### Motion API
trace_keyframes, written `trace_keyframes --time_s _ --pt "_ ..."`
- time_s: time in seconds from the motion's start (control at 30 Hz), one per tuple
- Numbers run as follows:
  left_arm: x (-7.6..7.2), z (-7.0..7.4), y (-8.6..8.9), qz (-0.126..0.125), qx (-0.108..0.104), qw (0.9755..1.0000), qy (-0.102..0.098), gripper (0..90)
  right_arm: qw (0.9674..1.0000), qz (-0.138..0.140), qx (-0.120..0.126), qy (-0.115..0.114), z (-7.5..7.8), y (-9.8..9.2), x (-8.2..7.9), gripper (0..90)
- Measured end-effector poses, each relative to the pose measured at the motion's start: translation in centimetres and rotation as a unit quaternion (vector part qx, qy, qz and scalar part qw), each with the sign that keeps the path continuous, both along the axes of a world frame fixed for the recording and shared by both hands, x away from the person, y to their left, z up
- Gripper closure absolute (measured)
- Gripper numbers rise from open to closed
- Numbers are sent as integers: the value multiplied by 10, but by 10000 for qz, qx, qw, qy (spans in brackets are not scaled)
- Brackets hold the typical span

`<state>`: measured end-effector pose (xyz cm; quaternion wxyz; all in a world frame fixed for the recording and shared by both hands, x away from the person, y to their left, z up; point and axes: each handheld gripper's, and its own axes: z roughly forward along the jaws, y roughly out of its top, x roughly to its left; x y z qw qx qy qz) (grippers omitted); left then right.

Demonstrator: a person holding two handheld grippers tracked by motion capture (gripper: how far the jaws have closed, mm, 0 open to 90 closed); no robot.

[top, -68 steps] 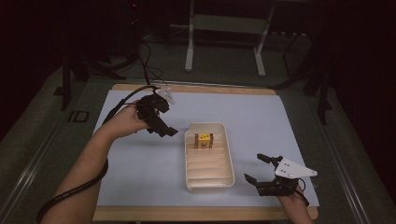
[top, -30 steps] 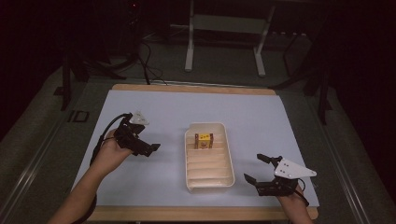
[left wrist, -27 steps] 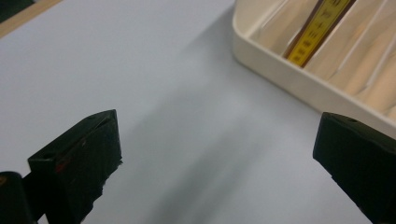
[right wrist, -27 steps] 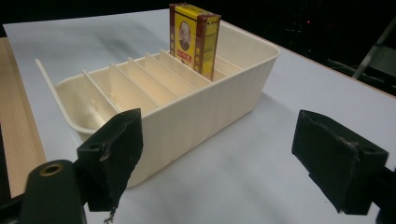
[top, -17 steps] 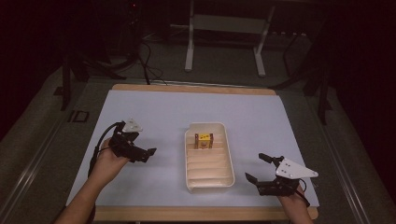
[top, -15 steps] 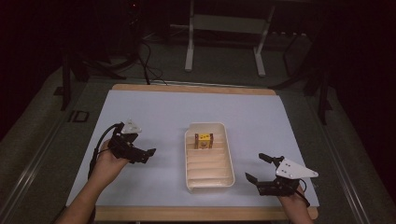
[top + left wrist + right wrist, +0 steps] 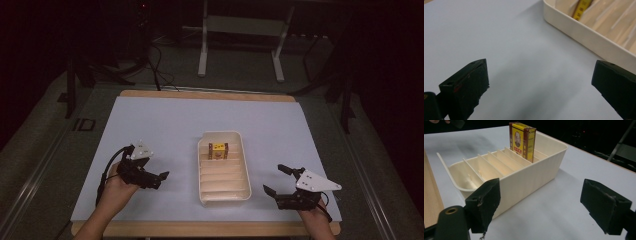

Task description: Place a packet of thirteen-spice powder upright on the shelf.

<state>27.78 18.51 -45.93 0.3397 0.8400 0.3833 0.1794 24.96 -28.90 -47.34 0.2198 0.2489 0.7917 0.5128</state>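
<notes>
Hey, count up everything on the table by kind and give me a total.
Slotted cream tray: 1
Yellow and brown box standing in the tray: 1
Left gripper, open and empty: 1
Right gripper, open and empty: 1
Total: 4

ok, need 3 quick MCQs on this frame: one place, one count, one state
1. Where in the tray does the box stand?
A. a far-end slot
B. the middle slot
C. the nearest slot

2. How many boxes are in the tray?
A. none
B. one
C. three

3. How is the left claw?
A. shut on the box
B. shut on the tray wall
C. open, holding nothing

Answers:
1. A, the high view shows the box by the tray's far end.
2. B, one yellow box stands upright; the other slots are bare.
3. C, the left gripper view shows its jaws wide apart over bare table.
</notes>
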Motion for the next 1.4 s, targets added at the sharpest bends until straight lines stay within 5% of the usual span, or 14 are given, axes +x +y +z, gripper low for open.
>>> trace_keyframes --time_s 0.5,1.1,1.23,1.4 --pt "-26 -17 0 -98 64 9999 71 15 10000 -22 7 -13 1 -2 -1 164" --pt "-39 -33 21 183 -247 9995 106 15 10000 -11 10 10 0 -2 1 164" --pt "-41 -35 23 305 -165 9994 -34 15 10000 -9 11 22 0 -3 1 165" --pt "-40 -37 22 295 -153 9994 32 15 10000 -10 32 46 -1 -3 1 164"
